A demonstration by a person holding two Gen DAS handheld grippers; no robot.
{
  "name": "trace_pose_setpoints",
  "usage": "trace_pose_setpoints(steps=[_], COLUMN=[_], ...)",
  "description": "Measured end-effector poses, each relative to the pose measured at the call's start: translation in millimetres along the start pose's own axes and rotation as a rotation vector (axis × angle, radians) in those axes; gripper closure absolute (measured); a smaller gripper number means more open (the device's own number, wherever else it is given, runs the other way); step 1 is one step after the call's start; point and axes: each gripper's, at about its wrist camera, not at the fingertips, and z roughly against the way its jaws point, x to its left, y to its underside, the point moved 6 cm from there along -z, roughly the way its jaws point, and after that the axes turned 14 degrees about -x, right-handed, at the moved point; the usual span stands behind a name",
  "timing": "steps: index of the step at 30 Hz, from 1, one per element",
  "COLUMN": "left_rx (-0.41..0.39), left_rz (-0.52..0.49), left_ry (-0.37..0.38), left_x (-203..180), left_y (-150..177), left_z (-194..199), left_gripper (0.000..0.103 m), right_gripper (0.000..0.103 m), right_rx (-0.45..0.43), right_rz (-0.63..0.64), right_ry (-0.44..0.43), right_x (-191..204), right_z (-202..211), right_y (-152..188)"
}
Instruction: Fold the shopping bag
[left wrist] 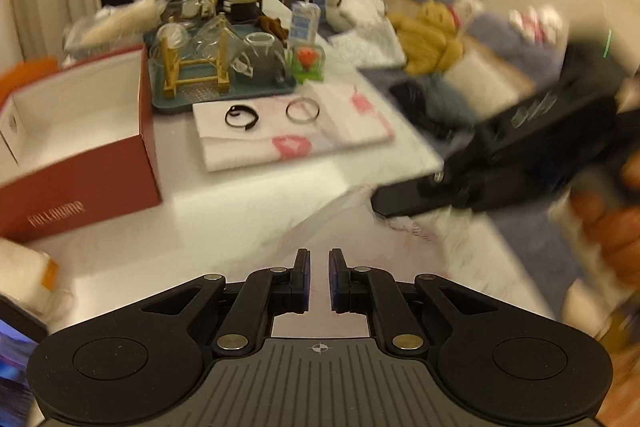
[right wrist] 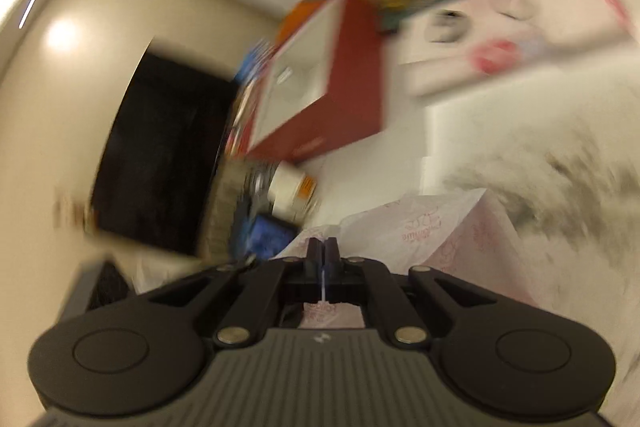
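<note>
Between our left gripper's (left wrist: 319, 281) fingers we see a narrow gap with nothing in it; it hangs just over the white shopping bag (left wrist: 384, 247), which lies crumpled on the white table (left wrist: 224, 211). Our right gripper (right wrist: 324, 259) has its fingers pressed together on a thin edge of that bag (right wrist: 432, 227), whose pink print shows beyond and beneath them. From the left wrist we see the right gripper (left wrist: 404, 199) as a dark blur reaching in from the right, its tip at the bag's far edge.

On the table's left stands an open red box (left wrist: 76, 163), white inside; we see nothing in it. Behind it a teal tray (left wrist: 224, 91) carries a wooden rack and upturned glassware. In front of the tray lies a folded white cloth with pink marks (left wrist: 292, 135), and on it rest a black hair band (left wrist: 240, 117) and a thin ring (left wrist: 303, 111), apart from each other.
</note>
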Motion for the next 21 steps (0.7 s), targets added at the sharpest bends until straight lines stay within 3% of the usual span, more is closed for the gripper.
trace_pose_setpoints(steps=[3, 7, 10, 13, 15, 16, 17, 18, 19, 21], left_rx=[-0.055, 0.031, 0.166, 0.249, 0.296, 0.305, 0.314, 0.327, 0.339, 0.339], left_rz=[-0.028, -0.164, -0.226, -0.162, -0.122, -0.119, -0.116, -0.114, -0.112, -0.1], left_ry=[0.104, 0.309, 0.279, 0.188, 0.062, 0.065, 0.069, 0.079, 0.089, 0.095], left_x=[-13, -57, -73, -62, -48, -48, -48, -49, -50, -50], left_y=[-14, 11, 48, 75, 87, 90, 93, 96, 99, 100], left_z=[12, 12, -21, -64, -86, -89, -91, -92, -92, -91], left_gripper=[0.095, 0.095, 0.095, 0.095, 0.095, 0.095, 0.095, 0.095, 0.095, 0.095], right_gripper=[0.103, 0.095, 0.09, 0.09, 0.089, 0.088, 0.079, 0.06, 0.052, 0.049], right_rx=[-0.125, -0.285, -0.294, -0.31, -0.331, -0.344, -0.36, -0.376, -0.393, -0.416], right_rz=[-0.317, -0.717, -0.793, -0.788, -0.771, -0.747, -0.703, -0.638, -0.559, -0.331], right_ry=[0.108, 0.247, 0.24, 0.236, 0.236, 0.249, 0.277, 0.317, 0.355, 0.371], right_x=[-52, -122, -136, -134, -130, -129, -128, -127, -125, -110], right_z=[16, 39, 43, 43, 46, 49, 54, 60, 66, 78], right_y=[-9, -18, -9, -7, -9, -12, -17, -23, -28, -37])
